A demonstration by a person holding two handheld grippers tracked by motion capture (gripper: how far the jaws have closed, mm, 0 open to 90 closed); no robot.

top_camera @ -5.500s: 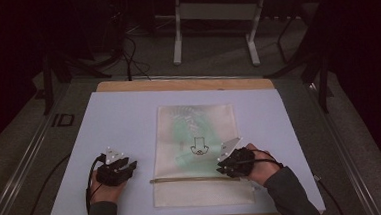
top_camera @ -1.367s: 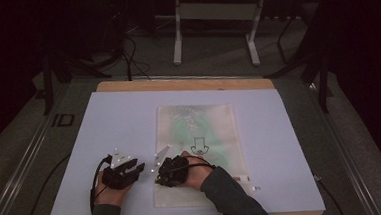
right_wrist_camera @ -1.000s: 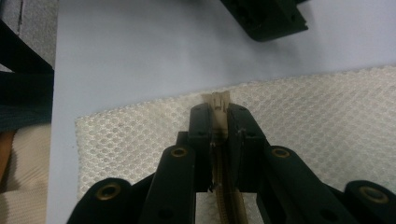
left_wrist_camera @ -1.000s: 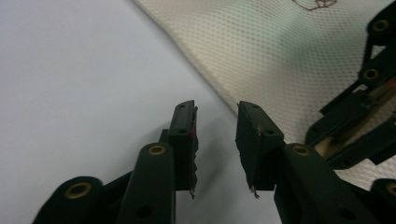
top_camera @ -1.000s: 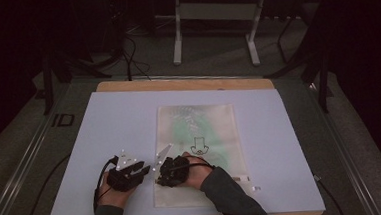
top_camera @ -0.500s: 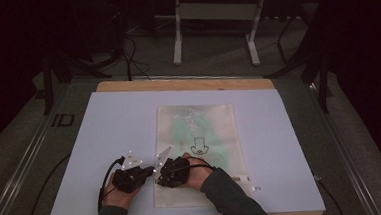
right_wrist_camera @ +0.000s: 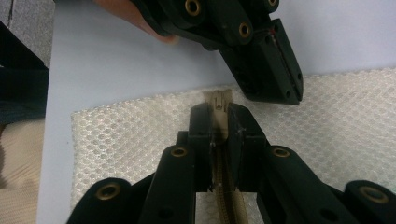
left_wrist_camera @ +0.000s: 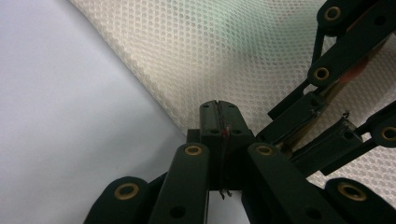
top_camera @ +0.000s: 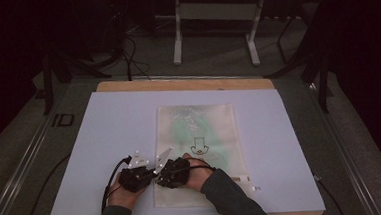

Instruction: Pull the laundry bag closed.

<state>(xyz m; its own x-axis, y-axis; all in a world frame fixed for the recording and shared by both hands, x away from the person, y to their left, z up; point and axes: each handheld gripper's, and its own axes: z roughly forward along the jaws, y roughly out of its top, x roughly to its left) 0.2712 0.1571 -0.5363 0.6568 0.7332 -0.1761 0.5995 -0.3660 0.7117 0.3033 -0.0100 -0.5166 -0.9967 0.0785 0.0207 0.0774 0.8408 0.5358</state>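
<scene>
Two grippers meet at the near left corner of the mesh bag (top_camera: 198, 147), a flat, pale, rectangular pouch of fine honeycomb netting with a green item and a black printed figure showing faintly through it. The bag lies on a smooth lavender sheet (top_camera: 109, 127) that covers the wooden tabletop (top_camera: 184, 84).

Your left gripper (top_camera: 143, 174) sits just left of that corner. In the left gripper view its jaws have just been closing and now stand pressed together (left_wrist_camera: 218, 123), with only a thin thread visible along the seam between them; whether they pinch the bag's edge cannot be told. They lie at the boundary between netting and sheet.

Your right gripper (top_camera: 163, 175) rests on the bag's corner itself. In the right gripper view its jaws are narrowly apart and clamp the beige zipper tape (right_wrist_camera: 219, 140), with the zipper's end tab (right_wrist_camera: 218, 100) protruding just beyond the tips. Your left gripper's closed tip (right_wrist_camera: 275, 74) lies touching or nearly touching the mesh just past that tab.

The high view gives the bag's whole outline; the gripper views supply the weave and the zipper.
</scene>
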